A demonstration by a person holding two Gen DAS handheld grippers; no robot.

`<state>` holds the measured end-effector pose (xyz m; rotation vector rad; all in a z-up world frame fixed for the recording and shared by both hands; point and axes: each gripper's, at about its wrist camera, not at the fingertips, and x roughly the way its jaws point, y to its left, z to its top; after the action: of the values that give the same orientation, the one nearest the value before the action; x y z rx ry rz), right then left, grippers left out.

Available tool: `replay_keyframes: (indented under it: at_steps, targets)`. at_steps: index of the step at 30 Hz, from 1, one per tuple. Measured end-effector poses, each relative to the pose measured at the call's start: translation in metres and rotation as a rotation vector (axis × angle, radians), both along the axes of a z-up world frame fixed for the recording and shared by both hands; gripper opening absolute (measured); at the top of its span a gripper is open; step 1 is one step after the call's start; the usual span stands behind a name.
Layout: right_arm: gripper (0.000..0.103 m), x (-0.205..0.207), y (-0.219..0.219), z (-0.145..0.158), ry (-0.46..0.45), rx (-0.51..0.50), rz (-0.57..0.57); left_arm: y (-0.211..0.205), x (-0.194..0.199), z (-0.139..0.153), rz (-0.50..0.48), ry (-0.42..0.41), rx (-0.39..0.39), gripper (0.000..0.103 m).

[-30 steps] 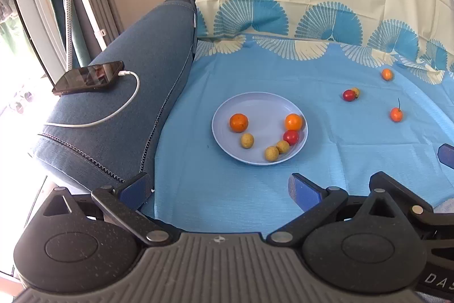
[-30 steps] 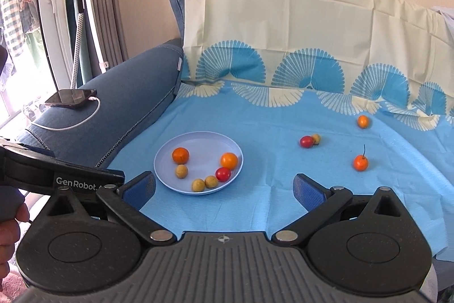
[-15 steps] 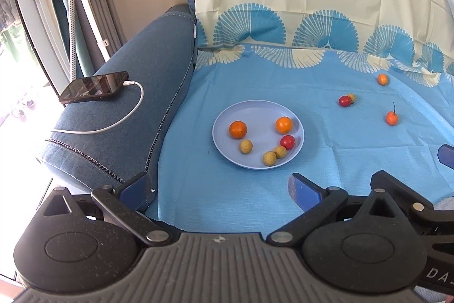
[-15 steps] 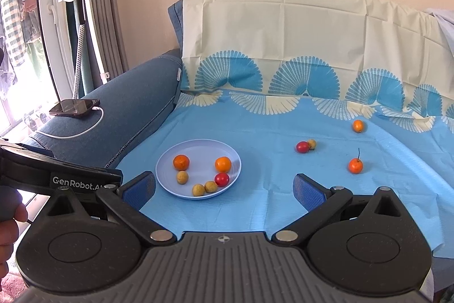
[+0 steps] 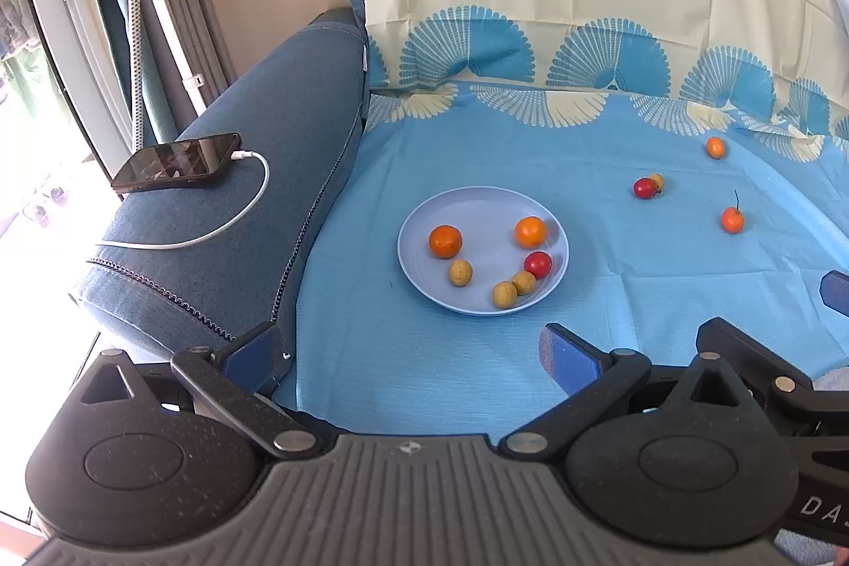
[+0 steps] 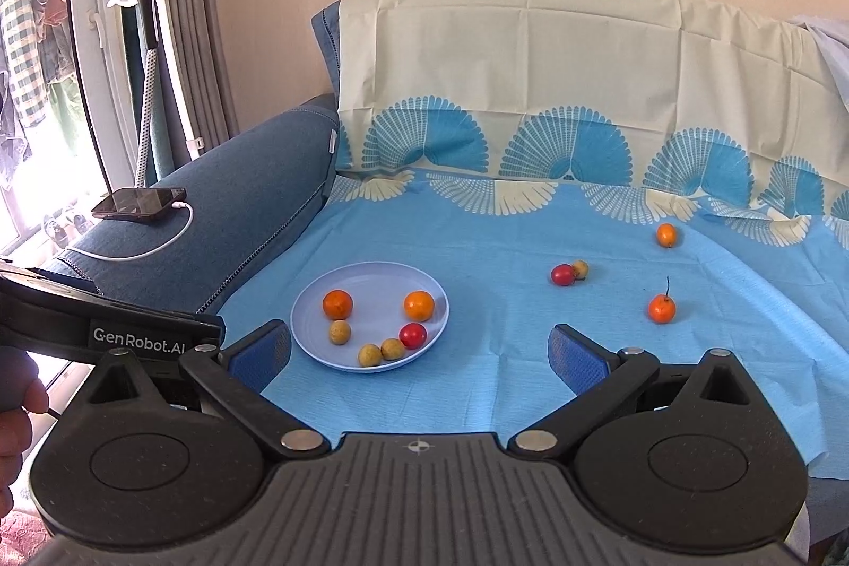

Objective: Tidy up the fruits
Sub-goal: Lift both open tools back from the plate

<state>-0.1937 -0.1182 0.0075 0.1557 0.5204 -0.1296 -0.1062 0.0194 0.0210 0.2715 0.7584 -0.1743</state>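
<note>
Both grippers pull back from plate (image 6: 371, 285), view widening over last second. Left gripper (image 5: 408, 348) and right gripper (image 6: 419, 348) spread wide, empty. Six fruits on plate; four loose fruits, including stemmed orange fruit (image 6: 661, 308), right of plate, uncollected.

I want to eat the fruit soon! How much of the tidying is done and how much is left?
Partly done. Six fruits already sit on the plate: two orange, one red, three yellow. Nothing is in hand: the left gripper and right gripper are both open and empty. Four are left on the blue cloth: a red fruit touching a yellow fruit, a stemmed orange fruit, and a far orange fruit.
</note>
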Motion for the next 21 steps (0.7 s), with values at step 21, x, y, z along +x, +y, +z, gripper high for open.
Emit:
replay_keyframes:
  at_steps: [21]
  targets:
    - [0.102,0.010,-0.009,-0.012,0.038,0.034,-0.031,-0.008,0.017,-0.014,-0.003,0.036,0.030,0.103]
